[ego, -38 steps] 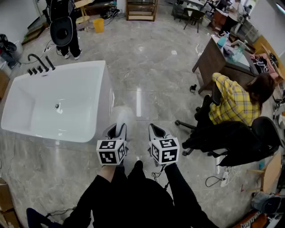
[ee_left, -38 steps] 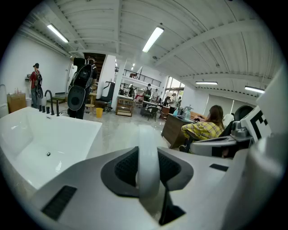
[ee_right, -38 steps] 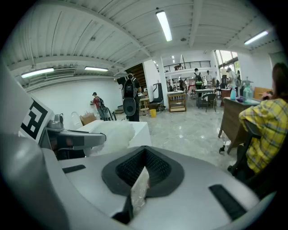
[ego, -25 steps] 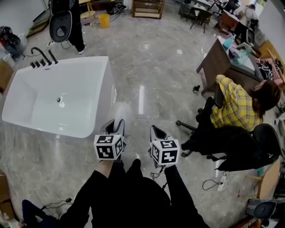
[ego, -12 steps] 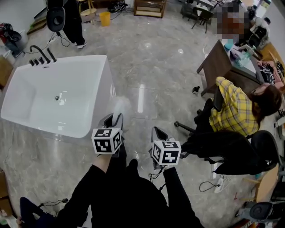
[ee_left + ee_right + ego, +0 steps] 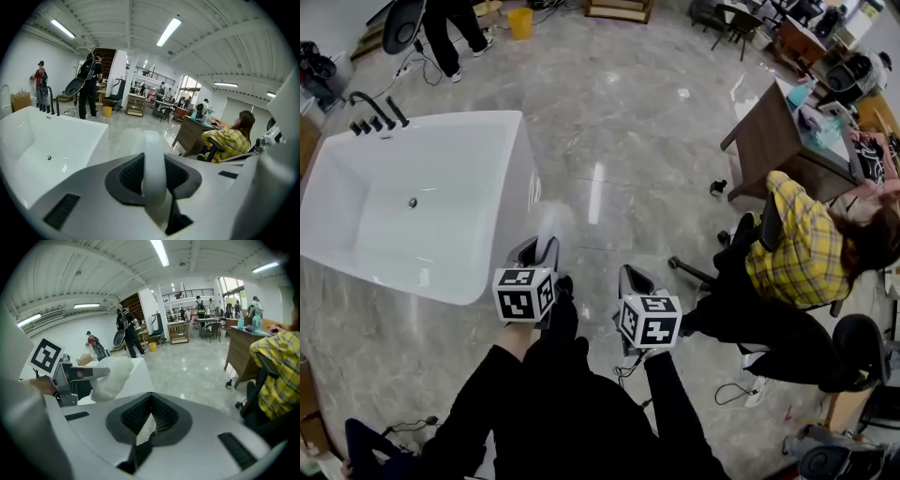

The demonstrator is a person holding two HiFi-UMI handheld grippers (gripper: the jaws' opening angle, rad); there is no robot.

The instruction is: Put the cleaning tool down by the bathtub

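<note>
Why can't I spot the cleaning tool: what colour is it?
White: the tool shows best in the right gripper view.

A glossy grey marble floor (image 6: 619, 141) fills the room, catching streaks of light. A wooden desk (image 6: 761, 141) stands at 2 o'clock, cluttered on top. At 12 o'clock a low wooden shelf (image 6: 619, 8) sits at the far edge, a yellow bucket (image 6: 523, 21) just left of it. A black office chair (image 6: 859, 343) is at 4 o'clock. Strip lights (image 6: 168, 31) run along the white ribbed ceiling (image 6: 131, 28); the walls (image 6: 18, 61) are white, with tall windows (image 6: 227, 287) far off.
</note>
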